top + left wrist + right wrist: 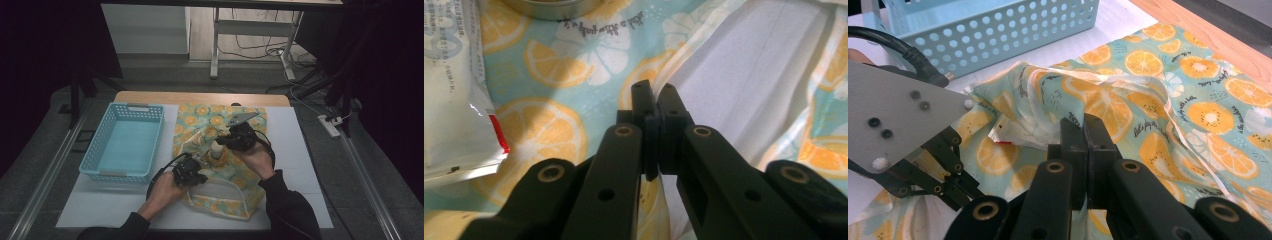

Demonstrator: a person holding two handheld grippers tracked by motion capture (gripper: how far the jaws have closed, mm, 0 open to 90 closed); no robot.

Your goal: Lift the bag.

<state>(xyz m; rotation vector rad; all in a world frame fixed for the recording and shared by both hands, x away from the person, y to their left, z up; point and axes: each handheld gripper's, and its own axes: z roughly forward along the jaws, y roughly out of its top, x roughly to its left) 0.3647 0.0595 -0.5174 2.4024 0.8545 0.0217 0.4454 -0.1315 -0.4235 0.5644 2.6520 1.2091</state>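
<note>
At the left of the table sits the light blue perforated basket [126, 142], with nothing inside it that I can see, resting on the white mat [300, 150] just beside the left edge of the orange-slice print bag [200, 117]. The bag lies flat across the middle of the mat, its far part spread out and its near part bunched, with a pale strap [227, 182] looping over the near end.

My left claw [189, 169] is down at the bag's near left side. In the left gripper view its jaws are together, pinched on the fabric edge [674, 65] where the printed outside turns to show the white lining [754, 80]. To the left of that claw a white packet with a red corner [454, 100] lies on the print, and at the far edge the rim of a round metal tin [549, 9] shows.

Between my two claws, in the high view, a small white bottle [216, 149] stands in the bag's opening.

My right claw [239, 134] is on the far right of that opening. In the right gripper view its jaws are together on a raised fold of the bag's cloth, lifted clear of the mat, with the packet's red-edged corner [1003, 136] peeking from under the fold to the left. The other claw's grey plate [898, 117] shows at the left there.
</note>
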